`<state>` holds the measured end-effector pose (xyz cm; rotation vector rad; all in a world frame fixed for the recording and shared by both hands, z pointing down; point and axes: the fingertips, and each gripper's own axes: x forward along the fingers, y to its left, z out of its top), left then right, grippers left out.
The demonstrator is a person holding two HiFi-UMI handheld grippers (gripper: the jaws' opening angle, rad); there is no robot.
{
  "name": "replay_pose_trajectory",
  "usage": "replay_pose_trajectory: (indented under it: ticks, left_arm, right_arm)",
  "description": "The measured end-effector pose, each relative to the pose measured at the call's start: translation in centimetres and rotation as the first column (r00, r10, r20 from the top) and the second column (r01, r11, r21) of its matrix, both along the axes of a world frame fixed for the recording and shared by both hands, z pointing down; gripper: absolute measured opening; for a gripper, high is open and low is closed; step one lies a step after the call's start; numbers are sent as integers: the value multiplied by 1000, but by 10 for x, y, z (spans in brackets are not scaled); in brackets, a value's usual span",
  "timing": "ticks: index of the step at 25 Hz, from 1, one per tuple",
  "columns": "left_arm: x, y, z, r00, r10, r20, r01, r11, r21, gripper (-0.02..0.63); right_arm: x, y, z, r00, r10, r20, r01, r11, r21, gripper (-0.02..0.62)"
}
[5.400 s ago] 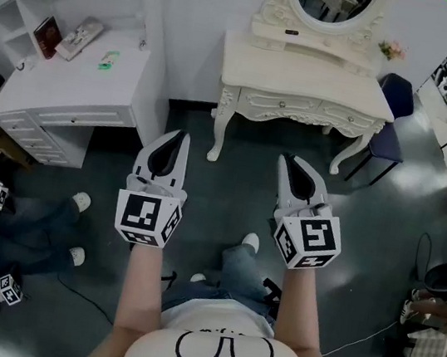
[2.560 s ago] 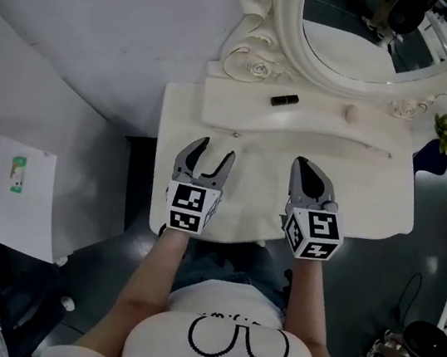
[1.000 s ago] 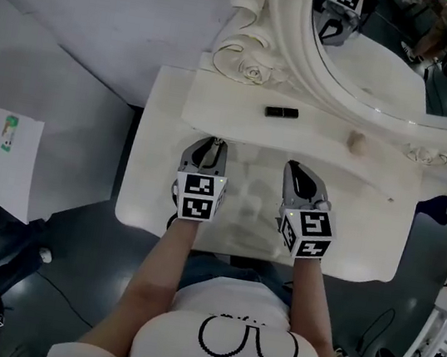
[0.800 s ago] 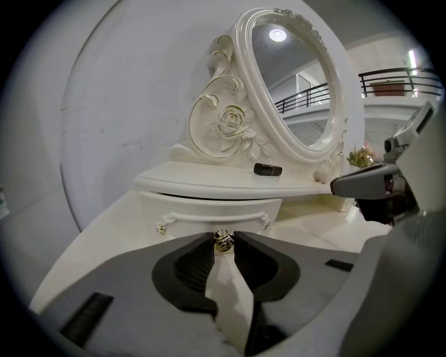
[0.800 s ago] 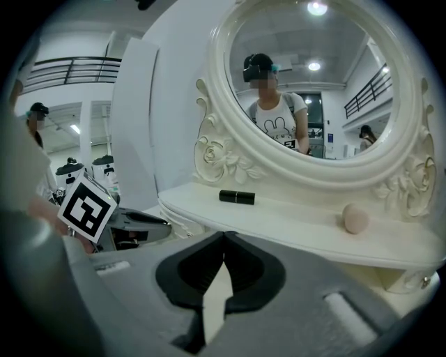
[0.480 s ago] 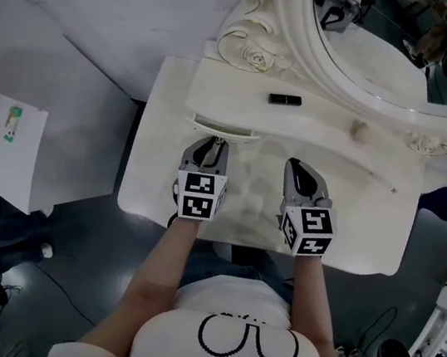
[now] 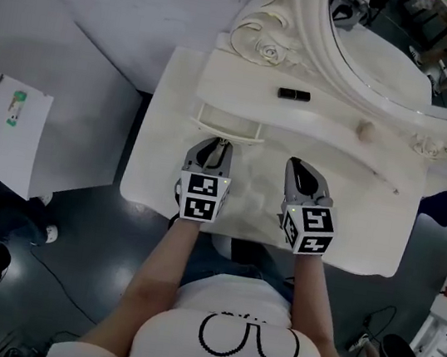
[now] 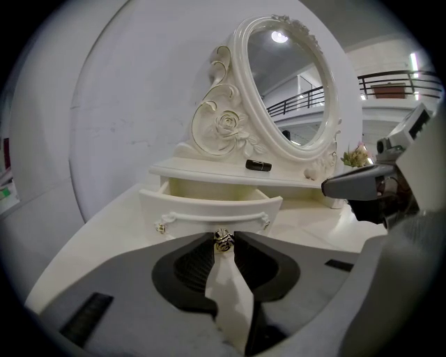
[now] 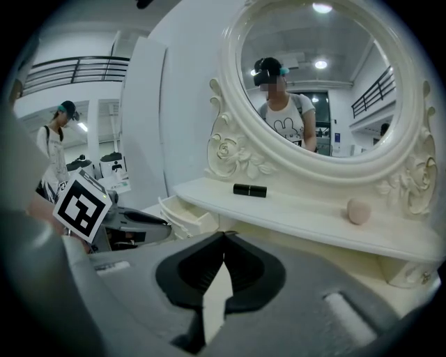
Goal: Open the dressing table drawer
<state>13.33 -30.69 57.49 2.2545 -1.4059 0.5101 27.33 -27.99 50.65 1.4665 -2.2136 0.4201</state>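
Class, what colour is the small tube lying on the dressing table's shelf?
Black; the tube shows best in the right gripper view.

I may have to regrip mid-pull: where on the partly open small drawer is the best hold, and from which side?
Take the round knob at the middle of the drawer's curved front, straight from the front, one jaw on each side. It stands proud of the face, and a central pull should keep the drawer straight. The left gripper holds it so.
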Motion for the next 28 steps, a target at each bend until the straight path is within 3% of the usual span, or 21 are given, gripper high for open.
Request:
replay_pose_trajectory:
  ticks: [14,19,28]
  left_arm:
    - [-2,11,1,1000,-6,6,6,1000,-8,92]
    - [-6,11,-8,1000,2,-11,-2,1000,-11,170]
    - [-25,12,-24,998,53,-15,-53,998,17,170]
  right_arm:
    - [-8,4,-2,1000,-26,-10,26,1000,0,-5]
    - [-16,1,-9,999,-31,-8,32,999,13,-5]
    - [-43,-1,-17,1000,-10,2,10,999,36,-5]
